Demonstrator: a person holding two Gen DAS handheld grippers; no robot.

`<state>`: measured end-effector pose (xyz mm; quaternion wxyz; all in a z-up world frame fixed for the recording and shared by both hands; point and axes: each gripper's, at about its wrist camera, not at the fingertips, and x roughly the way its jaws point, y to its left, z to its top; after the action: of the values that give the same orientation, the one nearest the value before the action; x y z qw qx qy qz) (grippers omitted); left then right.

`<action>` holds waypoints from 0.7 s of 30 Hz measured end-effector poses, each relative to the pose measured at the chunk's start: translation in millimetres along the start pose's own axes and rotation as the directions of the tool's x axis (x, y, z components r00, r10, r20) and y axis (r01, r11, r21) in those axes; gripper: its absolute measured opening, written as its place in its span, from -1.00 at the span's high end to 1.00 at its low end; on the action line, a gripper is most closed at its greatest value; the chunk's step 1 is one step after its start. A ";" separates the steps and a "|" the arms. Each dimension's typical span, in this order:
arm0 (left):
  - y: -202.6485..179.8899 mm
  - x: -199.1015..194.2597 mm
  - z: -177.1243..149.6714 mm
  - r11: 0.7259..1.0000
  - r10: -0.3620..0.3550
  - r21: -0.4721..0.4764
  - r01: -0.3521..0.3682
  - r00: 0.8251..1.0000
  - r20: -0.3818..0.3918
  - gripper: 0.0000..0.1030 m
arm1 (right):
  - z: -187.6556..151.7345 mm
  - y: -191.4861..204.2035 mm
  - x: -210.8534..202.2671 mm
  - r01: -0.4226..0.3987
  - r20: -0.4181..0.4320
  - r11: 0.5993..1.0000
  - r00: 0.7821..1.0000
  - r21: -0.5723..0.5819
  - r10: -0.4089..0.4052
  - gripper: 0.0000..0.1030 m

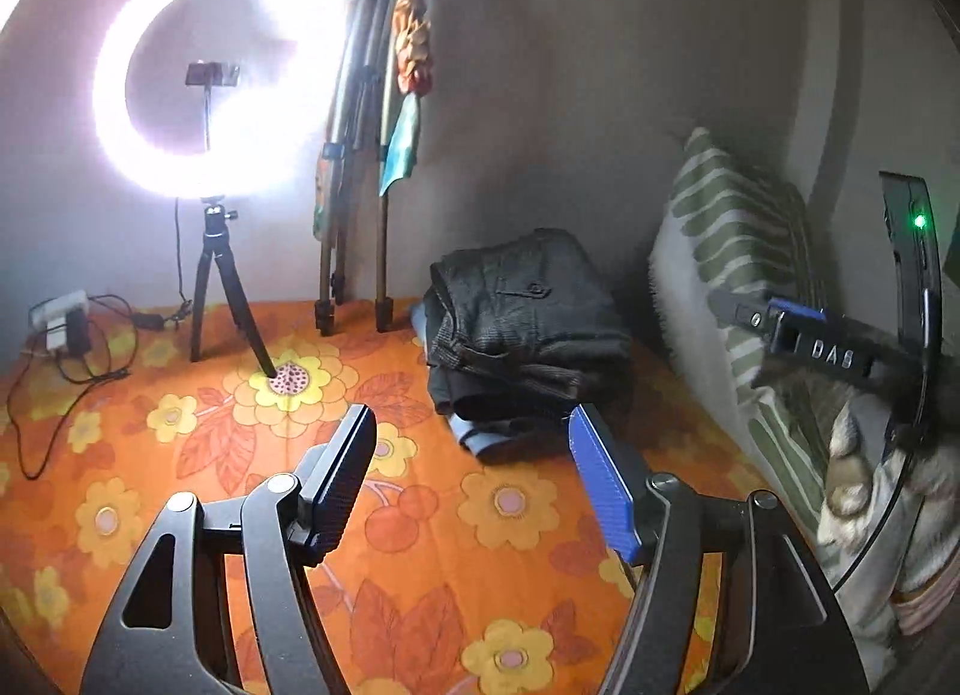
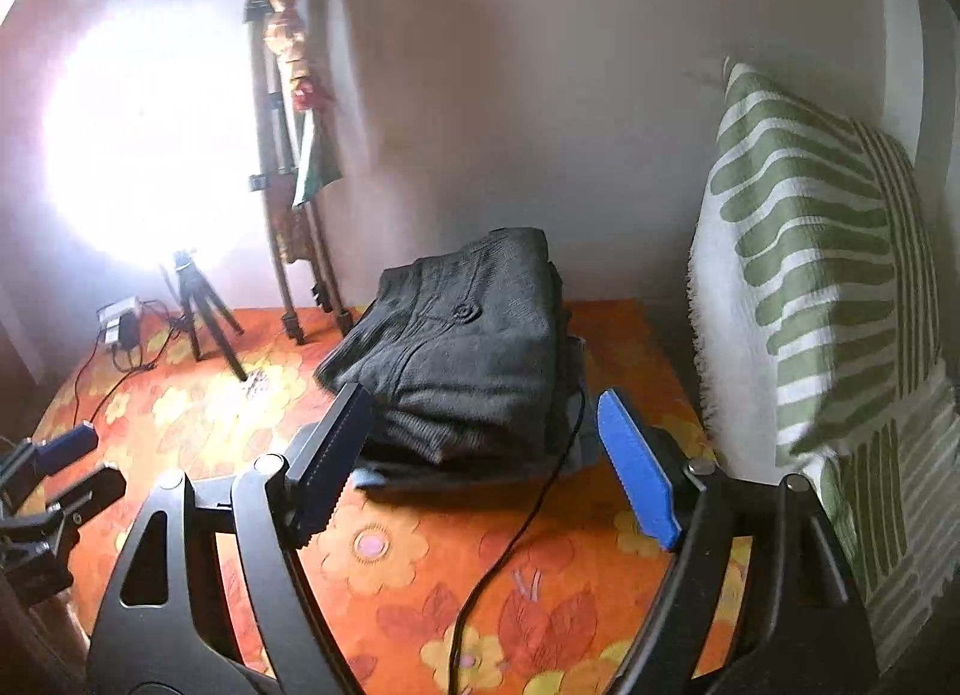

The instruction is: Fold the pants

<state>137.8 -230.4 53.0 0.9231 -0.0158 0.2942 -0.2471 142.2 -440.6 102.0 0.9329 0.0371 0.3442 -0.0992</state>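
Both my left tool (image 1: 474, 479) and right tool (image 2: 480, 461) gape empty: the folded pants (image 2: 462, 347) sit stacked at the bed's (image 2: 540, 575) far side, likely finished.

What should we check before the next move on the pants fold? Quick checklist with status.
1. Left gripper jaws open, nothing between them: ok.
2. Right gripper jaws open, nothing held: ok.
3. Dark pants folded and lying on top of the stack of clothes: ok.
4. Stack of clothes squared up: not ok, a blue layer sticks out at the near edge.
5. Black cable clear of the work area: not ok, it runs across the bedsheet up to the stack.
6. More pants left to fold: cannot tell, none in view.
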 end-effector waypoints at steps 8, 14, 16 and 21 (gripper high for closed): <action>-6.0 -29.7 -24.4 0.998 -0.035 0.058 0.033 0.999 0.021 -0.36 | -42.0 16.1 -34.7 0.045 0.019 0.997 0.999 0.055 -0.046 -0.81; -4.9 -42.7 -43.1 0.994 -0.026 0.105 0.025 1.000 0.015 -0.37 | -72.6 24.8 -52.5 0.089 0.038 0.993 0.995 0.080 -0.093 -0.91; -3.1 -45.9 -48.5 0.993 -0.019 0.115 0.017 1.000 0.016 -0.37 | -81.0 29.0 -57.1 0.088 0.043 0.993 0.995 0.082 -0.092 -0.98; 3.1 -48.4 -57.7 0.995 -0.018 0.101 0.017 1.000 0.002 -0.51 | -97.8 40.5 -63.0 0.096 0.063 0.992 0.993 0.083 -0.101 -1.00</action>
<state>73.3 -198.5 30.6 0.9209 0.0282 0.2798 -0.2698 41.8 -377.4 68.6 0.9357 0.0537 0.3098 -0.1599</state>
